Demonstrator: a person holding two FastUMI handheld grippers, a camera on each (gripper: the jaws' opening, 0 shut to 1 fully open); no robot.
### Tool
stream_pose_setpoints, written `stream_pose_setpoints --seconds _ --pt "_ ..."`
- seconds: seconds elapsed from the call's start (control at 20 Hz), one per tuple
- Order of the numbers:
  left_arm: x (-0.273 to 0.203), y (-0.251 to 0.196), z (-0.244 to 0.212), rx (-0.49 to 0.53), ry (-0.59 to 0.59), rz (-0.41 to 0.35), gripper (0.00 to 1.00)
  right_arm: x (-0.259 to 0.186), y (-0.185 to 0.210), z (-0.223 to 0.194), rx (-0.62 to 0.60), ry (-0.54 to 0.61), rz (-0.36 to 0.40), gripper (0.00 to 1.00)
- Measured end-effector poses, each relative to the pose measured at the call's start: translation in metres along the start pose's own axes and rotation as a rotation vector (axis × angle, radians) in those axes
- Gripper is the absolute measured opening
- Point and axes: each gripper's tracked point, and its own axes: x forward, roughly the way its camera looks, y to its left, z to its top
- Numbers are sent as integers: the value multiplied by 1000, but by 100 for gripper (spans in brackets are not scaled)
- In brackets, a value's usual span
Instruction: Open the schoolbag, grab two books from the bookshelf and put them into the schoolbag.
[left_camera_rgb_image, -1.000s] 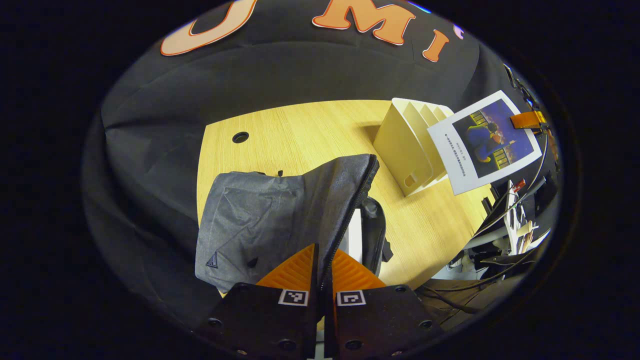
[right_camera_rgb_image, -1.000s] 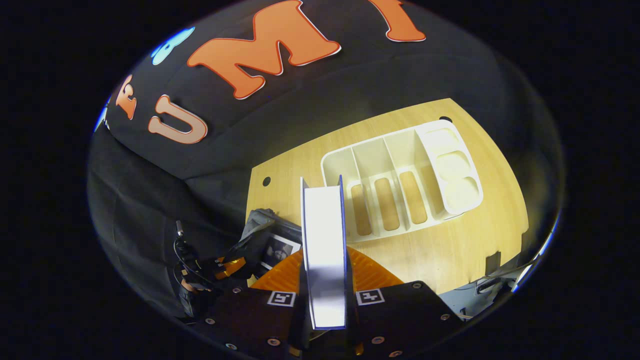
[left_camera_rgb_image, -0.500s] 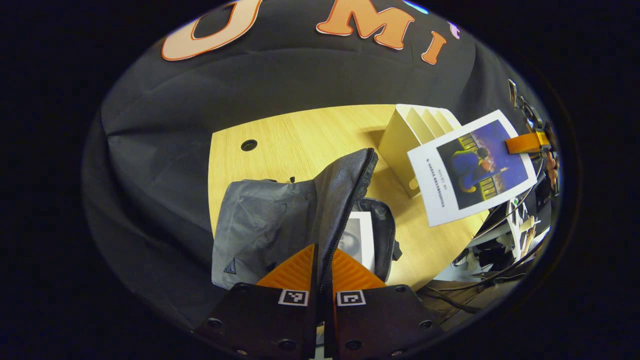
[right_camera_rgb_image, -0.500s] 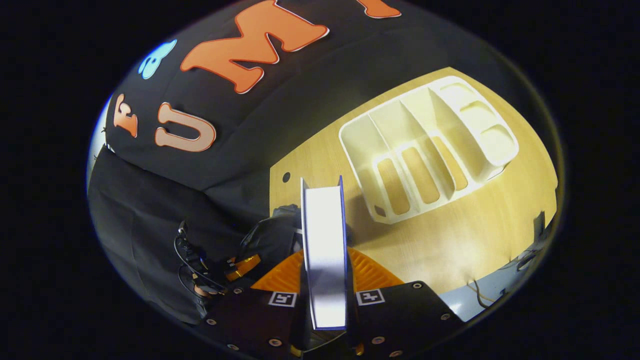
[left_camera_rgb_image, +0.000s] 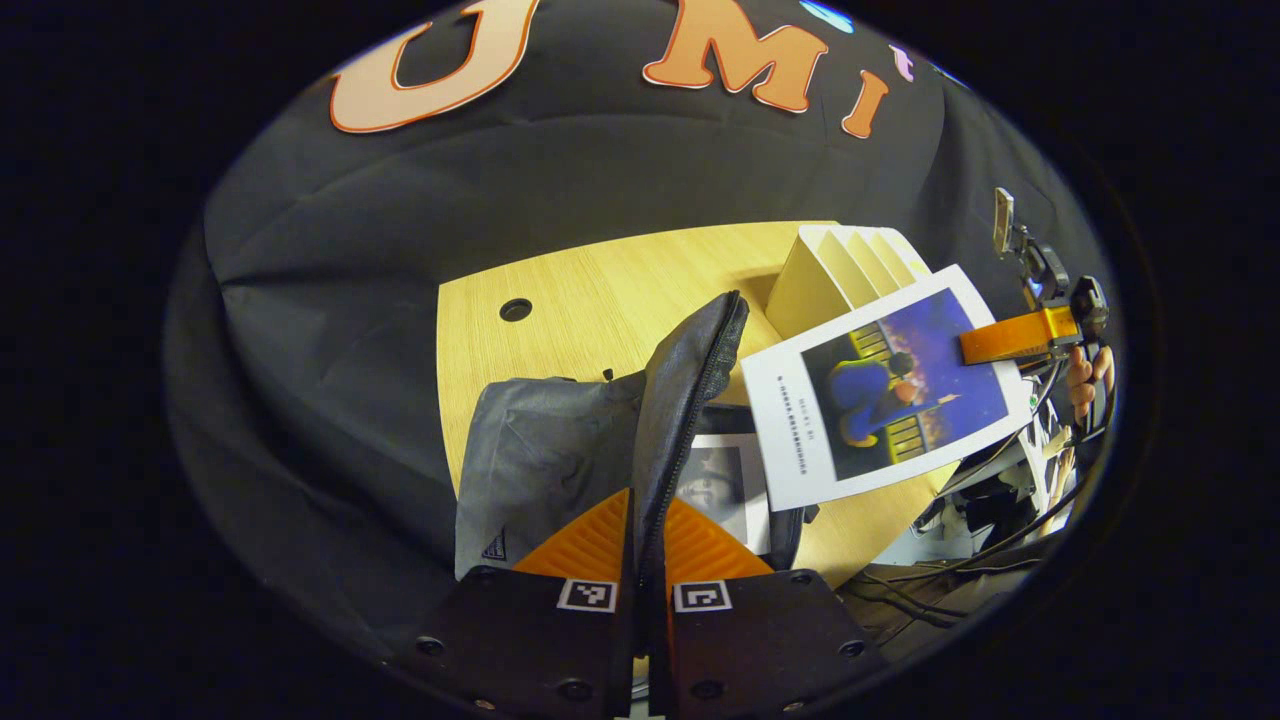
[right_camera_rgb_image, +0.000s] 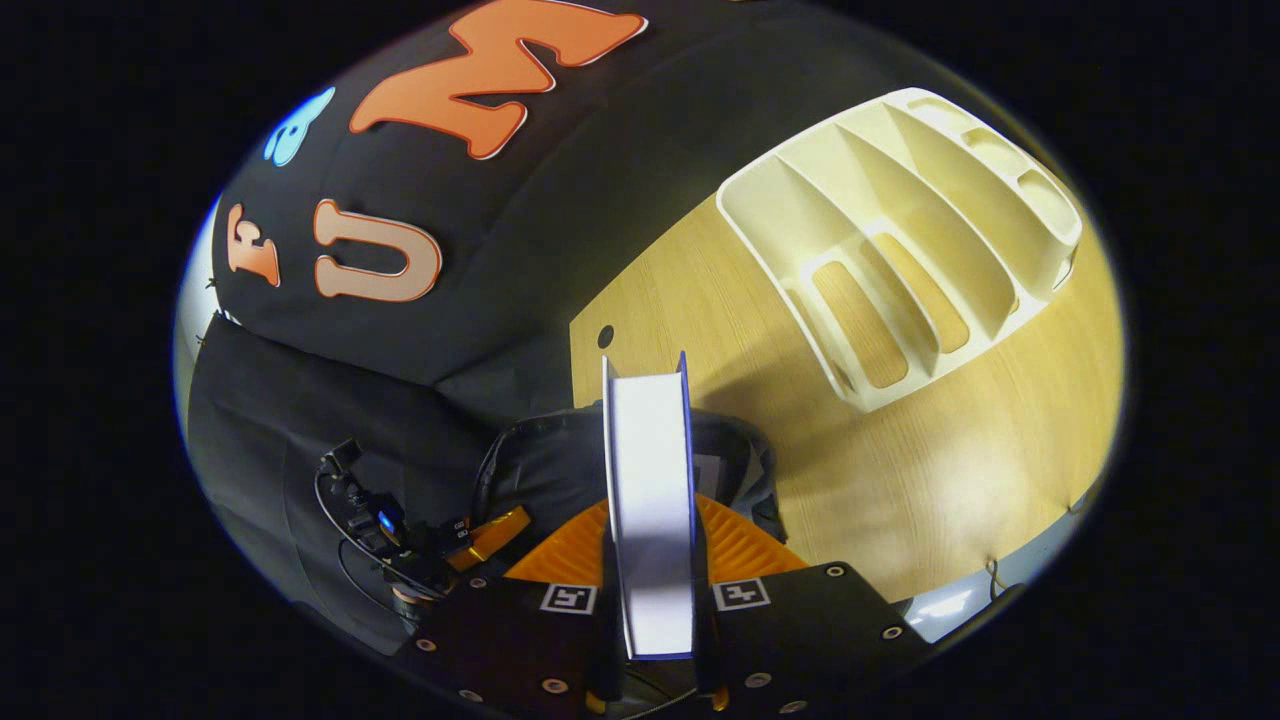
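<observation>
**Inspector:** Status of the left gripper (left_camera_rgb_image: 643, 525)?

**Assistant:** Clenched on the flap (left_camera_rgb_image: 690, 390) of the schoolbag (left_camera_rgb_image: 545, 455). Both fingers press the zipper edge between them and hold the flap raised, so the bag stands open. The bag rests on the table (left_camera_rgb_image: 600, 290).

**Inspector:** Contents of the bag?

**Assistant:** One book (left_camera_rgb_image: 722, 487) lies inside, a pale cover with a grey picture. Only part of it shows; the flap hides its left edge and the second book (left_camera_rgb_image: 885, 400) overlaps its upper right corner.

**Inspector:** That second book, where is it?

**Assistant:** Held in the air beside the flap, above the bag's mouth, cover facing the left gripper view. The right gripper (right_camera_rgb_image: 652, 520) grasps it, fingers pressed on both covers. In the right gripper view the book (right_camera_rgb_image: 650, 500) shows edge-on (pages only, cover unseen).

**Inspector:** The bookshelf?

**Assistant:** In the left gripper view the bookshelf (left_camera_rgb_image: 830, 275) stands behind the held book, which hides its lower part. In the right gripper view the bookshelf (right_camera_rgb_image: 900, 230) shows its dividers; I see no books in the slots that face the camera.

**Inspector:** Anything unclear?

**Assistant:** The bag (right_camera_rgb_image: 540, 460) in the right gripper view is dark and mostly masked by the book. A hand (left_camera_rgb_image: 1085, 375) at the far edge is too small to describe.
</observation>
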Motion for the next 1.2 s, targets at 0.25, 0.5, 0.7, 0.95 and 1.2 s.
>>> stream_pose_setpoints --seconds 0.25,0.5,0.7,0.95,1.2 --pt "-4 10 7 6 -14 -7 7 41 5 -26 51 27 41 28" --pt "-4 6 9 18 -18 -25 7 76 13 -43 111 46 99 28" --pt "-7 3 13 28 -25 -40 7 104 20 -57 126 47 126 28" --pt "-4 -9 12 -6 -30 -79 7 126 32 -62 141 33 172 27" --pt "-4 -24 15 -3 -23 -95 6 141 39 -71 150 39 209 28"
